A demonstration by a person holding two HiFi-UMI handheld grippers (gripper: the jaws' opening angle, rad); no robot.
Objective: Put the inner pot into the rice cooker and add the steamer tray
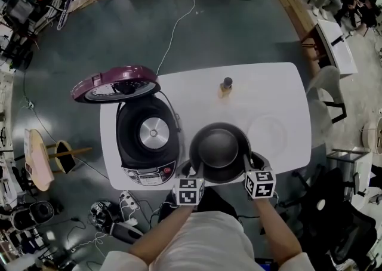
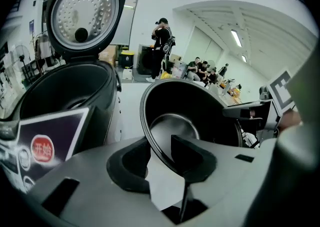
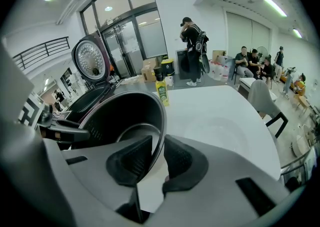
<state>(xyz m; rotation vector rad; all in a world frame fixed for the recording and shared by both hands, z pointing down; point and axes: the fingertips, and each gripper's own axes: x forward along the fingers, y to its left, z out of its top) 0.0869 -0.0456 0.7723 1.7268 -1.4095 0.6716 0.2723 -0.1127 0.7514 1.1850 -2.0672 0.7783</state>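
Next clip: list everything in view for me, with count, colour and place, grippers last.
table: one, white, centre.
rice cooker: one, black, maroon lid open, table's left.
inner pot: one, black, table's near edge, right of cooker.
bottle: one, yellowish, dark cap, table's far side.
steamer tray: one, white, right of the pot.
people: several, far background.
left gripper: one, grey, shut on pot's rim.
right gripper: one, grey, shut on opposite rim.

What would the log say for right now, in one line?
left tool: shut on inner pot rim | right tool: shut on inner pot rim | rice cooker: lid open, no pot inside
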